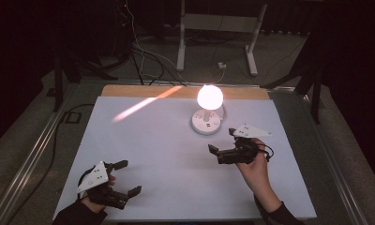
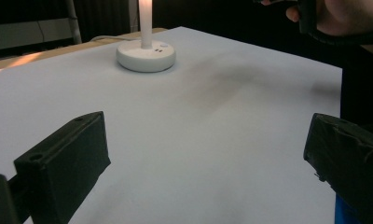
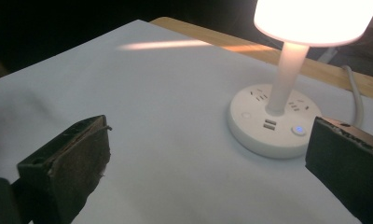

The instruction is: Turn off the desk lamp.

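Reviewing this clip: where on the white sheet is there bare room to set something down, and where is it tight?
Bare: the white sheet's left half, from the left hand-held gripper up to the far edge, and its centre between both grippers. Tight: the far right, where the right hand-held gripper sits just short of the lit lamp's round base.

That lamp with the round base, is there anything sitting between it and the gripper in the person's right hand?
Nothing visible does. The right gripper, its jaws open, sits just in front of the lamp, and between them lies bare white table. The left gripper, also open, is farther off near the front edge.
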`<state>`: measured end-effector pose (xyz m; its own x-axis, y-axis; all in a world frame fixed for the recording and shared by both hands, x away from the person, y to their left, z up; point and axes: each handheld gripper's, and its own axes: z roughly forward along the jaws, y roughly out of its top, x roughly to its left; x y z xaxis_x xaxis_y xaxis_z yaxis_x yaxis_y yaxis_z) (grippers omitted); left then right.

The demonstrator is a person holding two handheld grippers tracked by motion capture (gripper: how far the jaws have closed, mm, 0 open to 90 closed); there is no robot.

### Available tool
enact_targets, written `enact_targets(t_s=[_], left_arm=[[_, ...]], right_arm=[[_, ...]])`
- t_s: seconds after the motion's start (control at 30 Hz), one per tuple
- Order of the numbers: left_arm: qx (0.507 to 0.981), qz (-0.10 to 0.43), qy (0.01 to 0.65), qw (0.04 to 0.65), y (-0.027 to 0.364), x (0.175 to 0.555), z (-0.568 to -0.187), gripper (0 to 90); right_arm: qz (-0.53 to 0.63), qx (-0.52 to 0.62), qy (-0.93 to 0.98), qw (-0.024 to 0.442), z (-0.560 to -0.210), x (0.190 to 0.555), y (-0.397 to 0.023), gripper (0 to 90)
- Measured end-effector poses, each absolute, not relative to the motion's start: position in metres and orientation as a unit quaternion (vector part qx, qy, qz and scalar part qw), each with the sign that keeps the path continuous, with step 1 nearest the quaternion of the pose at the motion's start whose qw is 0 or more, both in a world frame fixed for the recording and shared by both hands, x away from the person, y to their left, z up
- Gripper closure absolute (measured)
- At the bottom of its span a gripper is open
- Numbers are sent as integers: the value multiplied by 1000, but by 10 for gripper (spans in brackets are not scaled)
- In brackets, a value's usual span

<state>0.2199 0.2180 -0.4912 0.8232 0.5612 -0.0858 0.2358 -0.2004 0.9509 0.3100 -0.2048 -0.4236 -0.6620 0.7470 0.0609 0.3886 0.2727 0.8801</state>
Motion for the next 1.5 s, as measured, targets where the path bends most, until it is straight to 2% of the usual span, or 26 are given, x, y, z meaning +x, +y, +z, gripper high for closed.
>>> enact_targets(t_s=[0.3, 0.53, 0.93, 0.97, 1.03, 1.07, 1.1, 1.17, 1.2, 1.23, 1.33, 1.4, 1.5], left_arm=[[760, 143, 262, 578, 218, 220, -491, 6], [761, 143, 261, 577, 218, 219, -491, 6], [761, 142, 261, 577, 218, 219, -491, 6], [761, 142, 261, 577, 218, 219, -491, 6], [759, 141, 261, 579, 219, 220, -491, 6], [759, 141, 263, 579, 219, 220, -491, 6], [759, 141, 262, 578, 219, 220, -491, 6], [760, 141, 262, 578, 219, 220, -491, 6], [759, 141, 262, 579, 219, 220, -491, 6], [759, 141, 262, 579, 219, 220, -491, 6], [760, 141, 263, 578, 219, 220, -491, 6], [759, 141, 261, 579, 219, 220, -491, 6], [759, 140, 264, 579, 219, 220, -491, 6]], right_arm=[[472, 362, 781, 189, -420, 328, -184, 0], [465, 402, 764, 197, -422, 344, -169, 0], [447, 435, 750, 220, -438, 367, -159, 0], [441, 438, 751, 223, -441, 371, -157, 57], [438, 439, 750, 229, -443, 372, -157, 65], [436, 442, 749, 231, -446, 376, -155, 138], [430, 446, 751, 230, -448, 378, -155, 170], [425, 446, 752, 233, -450, 380, -154, 171], [415, 450, 756, 231, -453, 384, -153, 281], [415, 450, 756, 231, -453, 384, -153, 281], [412, 456, 753, 236, -459, 390, -152, 378], [411, 457, 752, 238, -460, 391, -152, 382], [403, 461, 754, 236, -466, 397, -151, 505]])
